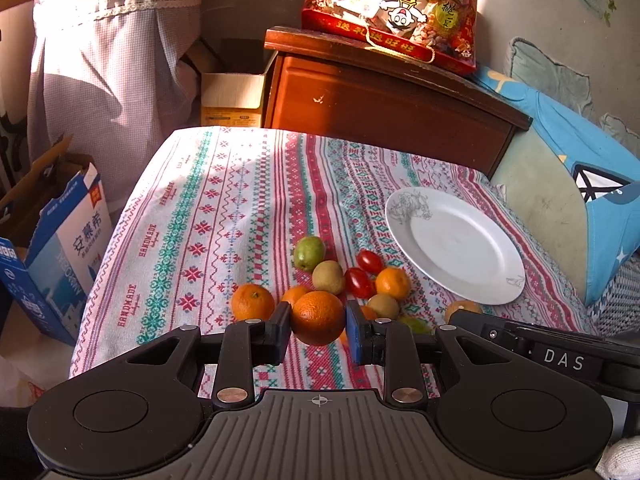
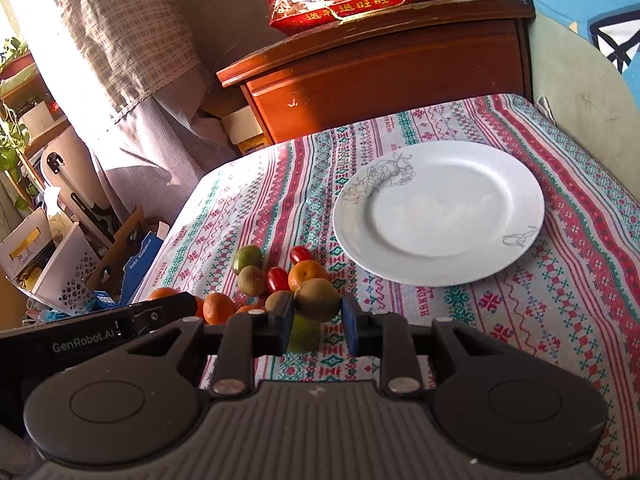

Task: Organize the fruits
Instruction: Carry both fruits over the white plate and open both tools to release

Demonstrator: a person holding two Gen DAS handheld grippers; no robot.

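Note:
My left gripper [image 1: 318, 330] is shut on an orange [image 1: 317, 317], held just above the patterned cloth. My right gripper [image 2: 316, 322] is shut on a brown kiwi [image 2: 317, 299], lifted over a green fruit [image 2: 304, 336]. Behind them lies the fruit pile: another orange [image 1: 253, 302], a green fruit [image 1: 309, 253], two red tomatoes [image 1: 359, 282], a small mandarin [image 1: 393, 283] and kiwis [image 1: 328, 277]. The white plate [image 2: 440, 160] lies bare on the cloth, right of the pile. Each gripper's black body shows at the edge of the other's view.
A wooden bedside cabinet [image 1: 380, 108] with a red snack bag [image 1: 394, 8] stands behind the cloth-covered surface [image 1: 224, 208]. Cardboard boxes [image 1: 60, 248] sit on the floor left; a curtain [image 1: 112, 60] hangs at the back left. Blue and green bedding [image 1: 580, 168] lies to the right.

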